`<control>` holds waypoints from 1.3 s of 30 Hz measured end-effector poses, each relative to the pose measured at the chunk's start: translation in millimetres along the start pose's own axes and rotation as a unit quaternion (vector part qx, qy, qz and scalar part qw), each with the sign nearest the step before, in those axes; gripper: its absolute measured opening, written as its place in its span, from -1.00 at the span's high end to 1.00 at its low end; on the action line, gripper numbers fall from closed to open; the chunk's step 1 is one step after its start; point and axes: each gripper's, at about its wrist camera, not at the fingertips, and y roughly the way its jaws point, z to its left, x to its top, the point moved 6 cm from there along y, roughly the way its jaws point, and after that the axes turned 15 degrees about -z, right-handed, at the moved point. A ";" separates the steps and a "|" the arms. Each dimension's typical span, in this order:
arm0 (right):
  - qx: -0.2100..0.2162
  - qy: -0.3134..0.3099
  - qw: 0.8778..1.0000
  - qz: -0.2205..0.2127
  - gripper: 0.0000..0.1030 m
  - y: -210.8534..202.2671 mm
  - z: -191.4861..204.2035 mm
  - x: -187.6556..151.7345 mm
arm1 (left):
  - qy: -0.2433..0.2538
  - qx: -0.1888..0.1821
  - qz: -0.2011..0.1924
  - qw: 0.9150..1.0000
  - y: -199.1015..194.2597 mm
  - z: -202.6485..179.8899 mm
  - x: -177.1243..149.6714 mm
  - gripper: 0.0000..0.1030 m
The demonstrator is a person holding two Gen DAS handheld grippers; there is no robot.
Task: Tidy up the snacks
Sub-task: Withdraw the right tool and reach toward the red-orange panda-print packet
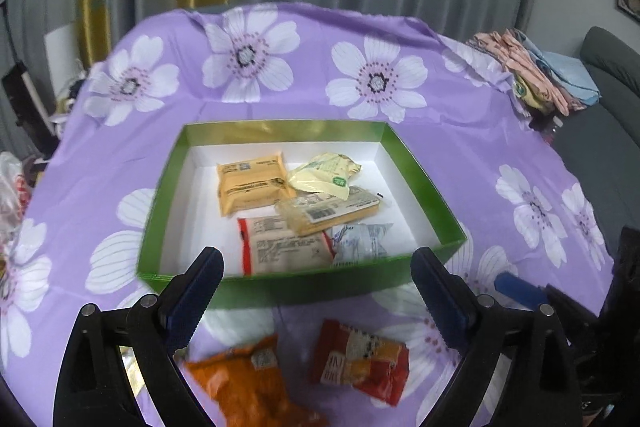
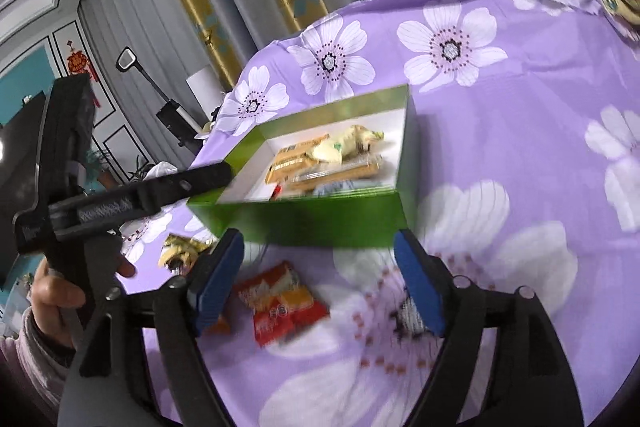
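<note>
A green box (image 1: pixel 280 127) with a white inside stands on the purple flowered cloth. In it lie several packets, among them an orange one (image 1: pixel 252 183), a pale yellow one (image 1: pixel 324 175) and a red-edged white one (image 1: pixel 288 247). On the cloth in front of the box lie an orange bag (image 1: pixel 248 383) and a red packet (image 1: pixel 360 359). My left gripper (image 1: pixel 316 267) hovers open over the box's near wall, holding nothing. My right gripper (image 2: pixel 318 243) is open too, above the red packet (image 2: pixel 284 303) and near the box (image 2: pixel 320 219). A hand (image 2: pixel 52 291) holds the left gripper at the left.
A yellowish wrapper (image 2: pixel 180 251) lies on the cloth left of the box. Folded clothes (image 1: pixel 532 75) are piled at the table's far right corner, with a grey sofa (image 1: pixel 600 99) beyond. Grey curtains hang behind the table. The cloth drops off at the far and left edges.
</note>
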 end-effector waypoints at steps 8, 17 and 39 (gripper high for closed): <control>0.022 -0.002 0.999 0.028 -0.61 6.0 9.4 -16.2 | -0.017 0.048 0.003 0.999 -23.4 5.1 -20.3 -0.92; 0.026 -0.012 0.999 0.038 -0.63 7.7 15.1 -18.7 | 0.022 0.080 -0.013 0.996 -38.8 1.5 -22.1 -0.92; 0.020 -0.051 0.995 0.087 -0.67 13.8 22.0 -35.5 | -0.034 -0.060 0.064 0.996 -13.8 -23.8 -27.9 -0.92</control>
